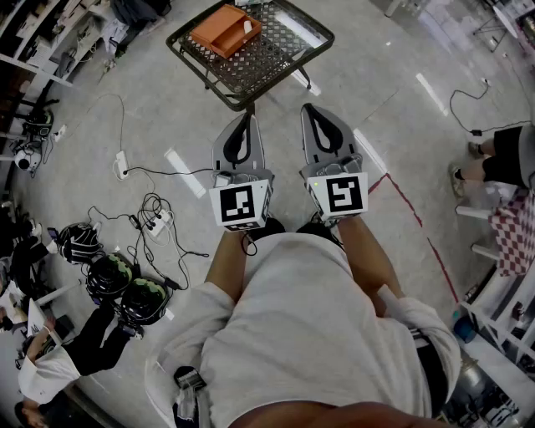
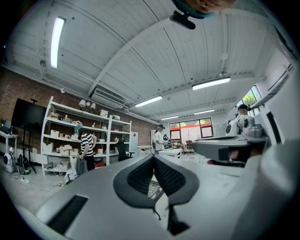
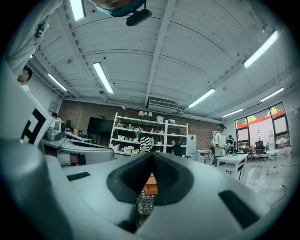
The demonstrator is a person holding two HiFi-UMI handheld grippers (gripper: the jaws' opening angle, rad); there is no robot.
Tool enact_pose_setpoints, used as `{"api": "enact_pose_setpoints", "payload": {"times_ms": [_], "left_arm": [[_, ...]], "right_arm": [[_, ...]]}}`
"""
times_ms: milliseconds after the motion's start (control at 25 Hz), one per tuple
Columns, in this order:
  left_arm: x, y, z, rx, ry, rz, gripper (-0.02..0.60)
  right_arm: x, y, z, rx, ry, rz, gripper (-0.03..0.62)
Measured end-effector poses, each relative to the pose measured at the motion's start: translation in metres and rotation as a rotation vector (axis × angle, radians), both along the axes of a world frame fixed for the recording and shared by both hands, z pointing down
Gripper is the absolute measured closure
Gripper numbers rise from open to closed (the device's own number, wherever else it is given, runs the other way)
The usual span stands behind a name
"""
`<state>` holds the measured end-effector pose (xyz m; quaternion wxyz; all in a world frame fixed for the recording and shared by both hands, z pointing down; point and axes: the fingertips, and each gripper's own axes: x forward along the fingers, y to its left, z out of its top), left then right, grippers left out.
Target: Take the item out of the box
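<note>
An open orange box sits on a black mesh table at the top of the head view, with a small white item inside it. My left gripper and right gripper are held side by side in front of the person's chest, pointing at the table's near edge and apart from it. Both are shut with nothing between the jaws. In the left gripper view the left gripper points level across the room. Below the tips of the right gripper the orange box shows.
Several helmets and a tangle of cables with a power strip lie on the floor at left. A red floor line runs at right, near a person's legs. White shelves and people stand far off.
</note>
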<state>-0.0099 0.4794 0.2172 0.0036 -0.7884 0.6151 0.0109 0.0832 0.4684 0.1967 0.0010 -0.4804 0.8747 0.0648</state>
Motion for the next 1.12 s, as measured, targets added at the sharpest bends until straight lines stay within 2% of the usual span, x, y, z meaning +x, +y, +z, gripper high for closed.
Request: {"api": "enact_pose_setpoints", "payload": {"times_ms": [160,360,520,760,1120], "left_arm": [[-0.007,0.000,0.002,0.000,-0.020,0.009,0.574],[-0.025,-0.002,0.013,-0.016,0.008,0.014,0.574],[-0.050,-0.001,0.021,-0.024,-0.009,0.025,0.574],[-0.088,-0.004,0.021,-0.024,0.003,0.056,0.574],[-0.093,-0.021,0.023,-0.036,0.043,0.091,0.574]], "right_arm": [[-0.008,-0.003,0.003,0.004,0.009,0.005,0.591],[-0.024,-0.002,0.009,0.014,0.011,0.024,0.591],[-0.043,-0.003,0.017,0.026,0.014,0.023,0.591],[-0.077,-0.002,0.009,0.063,0.019,0.035,0.589],[-0.078,-0.016,0.016,0.012,0.037,0.071,0.589]]}}
